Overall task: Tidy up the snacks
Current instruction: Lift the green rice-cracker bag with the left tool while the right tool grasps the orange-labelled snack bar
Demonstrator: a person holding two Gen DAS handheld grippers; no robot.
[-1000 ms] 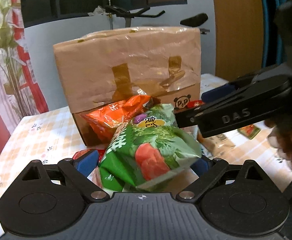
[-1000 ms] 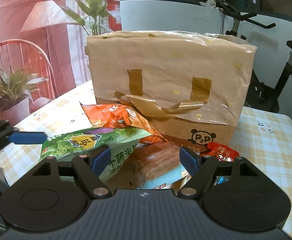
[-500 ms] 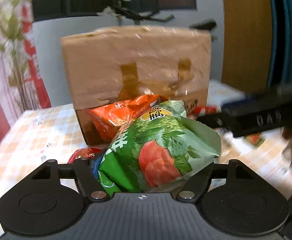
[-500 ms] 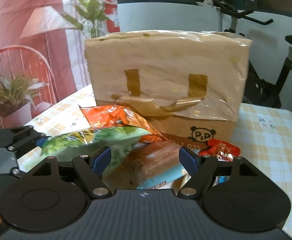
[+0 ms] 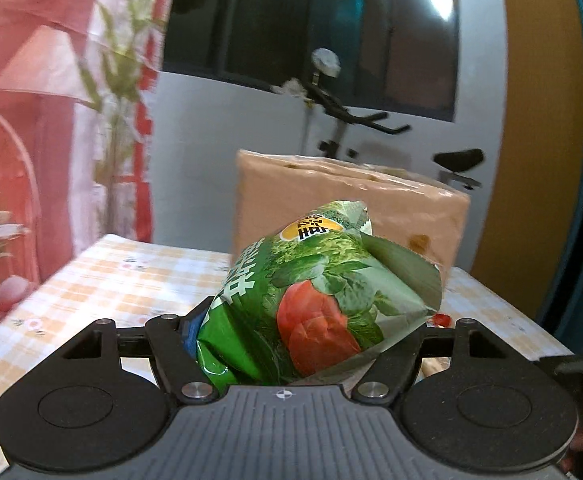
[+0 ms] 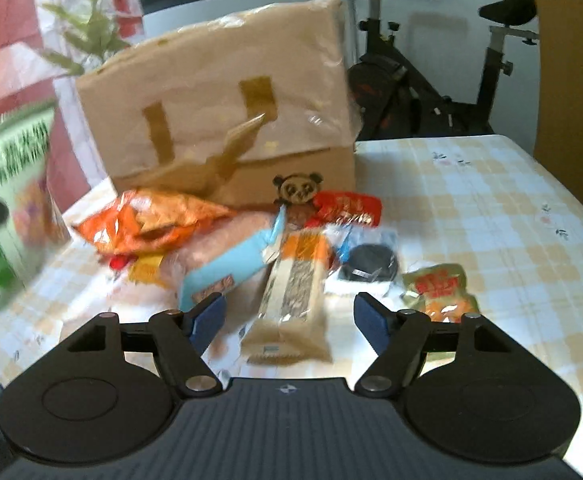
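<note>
My left gripper is shut on a green snack bag printed with vegetables and holds it up off the table. In the right wrist view the same green bag shows blurred at the far left. My right gripper hangs over the snack pile with its jaws closing. A tan striped packet lies below and between its blue pads, which do not touch it. Around the packet lie an orange bag, a light blue packet and a red packet.
A brown paper-wrapped box with a panda print stands behind the pile on the checked tablecloth. A dark round item and a small green-orange pouch lie to the right. An exercise bike stands beyond the table.
The left gripper closed on the green bag, lifted it off the pile and swung left while rolling. The right gripper moved right and down over the pile, its jaws narrowing a little.
</note>
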